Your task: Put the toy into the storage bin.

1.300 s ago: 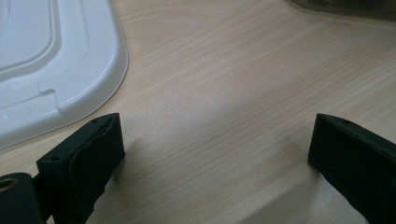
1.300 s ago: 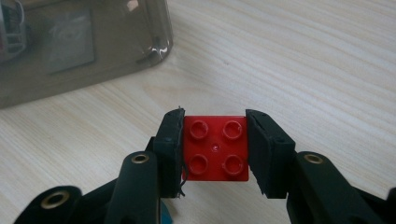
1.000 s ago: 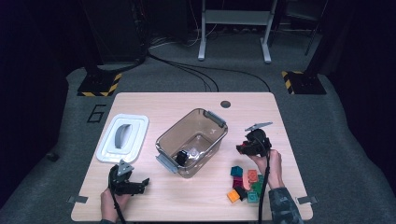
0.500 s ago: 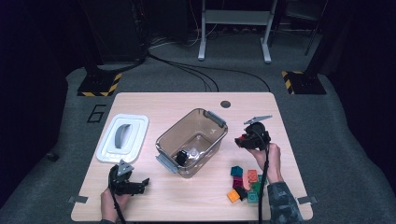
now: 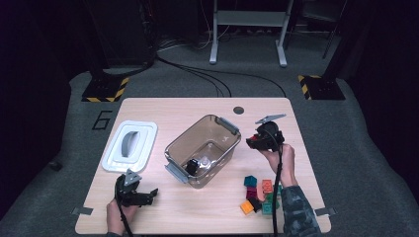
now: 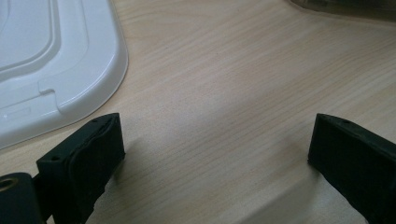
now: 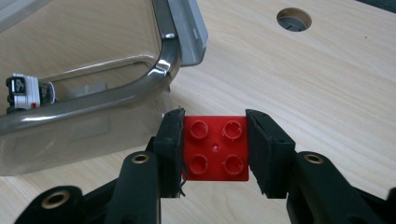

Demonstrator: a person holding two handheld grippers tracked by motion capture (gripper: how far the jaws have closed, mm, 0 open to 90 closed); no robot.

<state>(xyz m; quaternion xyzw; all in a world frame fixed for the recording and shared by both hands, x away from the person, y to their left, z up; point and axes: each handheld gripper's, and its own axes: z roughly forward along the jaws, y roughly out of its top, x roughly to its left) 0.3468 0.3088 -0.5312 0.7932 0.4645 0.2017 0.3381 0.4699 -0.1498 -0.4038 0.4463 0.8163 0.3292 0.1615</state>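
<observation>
Right gripper (image 7: 214, 148) of mine is clamping a red four-stud brick (image 7: 215, 148) beside the clear bin (image 5: 201, 148); my left gripper (image 6: 215, 154) is gaping wide over bare table (image 6: 224, 84).

The left gripper (image 6: 212, 163) sits low over the wooden table (image 6: 224, 84), its two black jaws set wide apart with bare wood between them. A white lid (image 6: 51, 60) lies just beside one jaw.
</observation>
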